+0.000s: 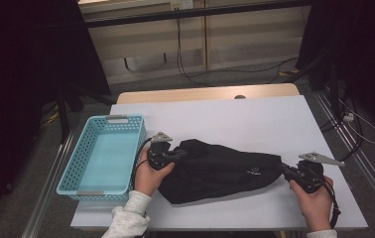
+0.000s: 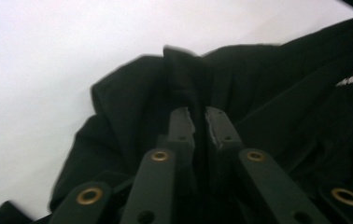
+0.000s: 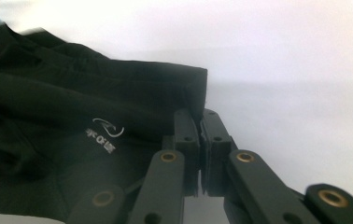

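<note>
Closest to the camera, at the near edge of the white table (image 1: 255,114), I see my two hands, each one holding a gripper. Between them lies the black garment (image 1: 220,171), stretched from left to right along the near half of the table and somewhat crumpled.

My left gripper (image 1: 178,154) is at the left end of the garment. In the left gripper view its jaws are almost together, with a fold of the black cloth (image 2: 184,88) pinched between the tips, so I hold the garment there. My left hand (image 1: 151,173) is just beside the blue basket (image 1: 93,183).

My right gripper (image 1: 285,171) is at the right end of the garment, near the right near corner of the table. In the right gripper view its jaws are narrow and closed on the edge of the cloth (image 3: 118,98), close to its corner. A small white logo (image 3: 103,133) is printed on the fabric, just beside these jaws. My right hand (image 1: 314,198) is behind the gripper, at the near edge.

The basket stands at the left edge of the table, apart from the garment, and it hangs a little over this edge.
</note>
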Demonstrator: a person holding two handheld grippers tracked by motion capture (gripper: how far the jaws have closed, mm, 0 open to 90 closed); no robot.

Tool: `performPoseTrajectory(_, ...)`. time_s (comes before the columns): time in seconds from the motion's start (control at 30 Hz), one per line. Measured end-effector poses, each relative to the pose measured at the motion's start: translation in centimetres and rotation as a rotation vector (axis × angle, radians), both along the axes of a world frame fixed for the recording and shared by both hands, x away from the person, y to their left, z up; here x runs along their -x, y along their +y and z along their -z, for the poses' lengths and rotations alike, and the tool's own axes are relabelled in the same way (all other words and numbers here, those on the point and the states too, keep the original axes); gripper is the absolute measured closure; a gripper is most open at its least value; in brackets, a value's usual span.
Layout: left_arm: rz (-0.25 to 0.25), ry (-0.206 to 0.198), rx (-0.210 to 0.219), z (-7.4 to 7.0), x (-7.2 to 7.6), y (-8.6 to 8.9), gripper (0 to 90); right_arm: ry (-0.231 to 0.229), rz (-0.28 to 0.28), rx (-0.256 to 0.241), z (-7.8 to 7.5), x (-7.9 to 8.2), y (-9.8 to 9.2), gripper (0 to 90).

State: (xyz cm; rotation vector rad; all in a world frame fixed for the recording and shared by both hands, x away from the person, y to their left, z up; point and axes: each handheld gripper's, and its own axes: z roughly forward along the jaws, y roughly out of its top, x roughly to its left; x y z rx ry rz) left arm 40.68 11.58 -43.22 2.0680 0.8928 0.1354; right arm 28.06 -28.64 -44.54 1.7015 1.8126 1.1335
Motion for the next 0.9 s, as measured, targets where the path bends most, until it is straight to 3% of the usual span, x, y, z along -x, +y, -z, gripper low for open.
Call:
performPoseTrajectory(0.07,-0.012,0.005,0.005,0.2,-0.2,-0.2,67.2,0.017,0.002,0.007,0.3,-0.1,-0.1,87.6)
performPoseTrajectory(0.23,-0.044,-0.001,0.017,0.0,-1.1,-0.3,55.5,0.025,0.025,0.018,0.3,0.0,-0.4,87.5)
performPoseTrajectory(0.43,-0.059,-0.024,0.02,-0.8,-2.2,-1.4,53.5,0.025,0.057,0.026,0.3,0.1,-1.0,87.3)
performPoseTrajectory(0.6,0.009,-0.045,-0.003,-2.0,-2.8,-3.4,59.0,0.022,0.042,0.03,0.3,0.0,-0.9,87.2)
performPoseTrajectory(0.63,0.022,-0.043,-0.002,-1.9,-2.8,-3.9,59.6,0.02,0.04,0.031,0.3,0.0,-0.9,87.0)
performPoseTrajectory(0.7,0.044,-0.012,-0.039,-1.3,-3.0,-4.6,63.1,0.023,0.029,0.028,0.3,0.1,-0.8,86.8)
performPoseTrajectory(0.9,0.016,0.029,-0.113,1.4,-2.8,-4.4,62.1,0.027,0.011,0.031,0.5,0.3,-0.8,86.4)
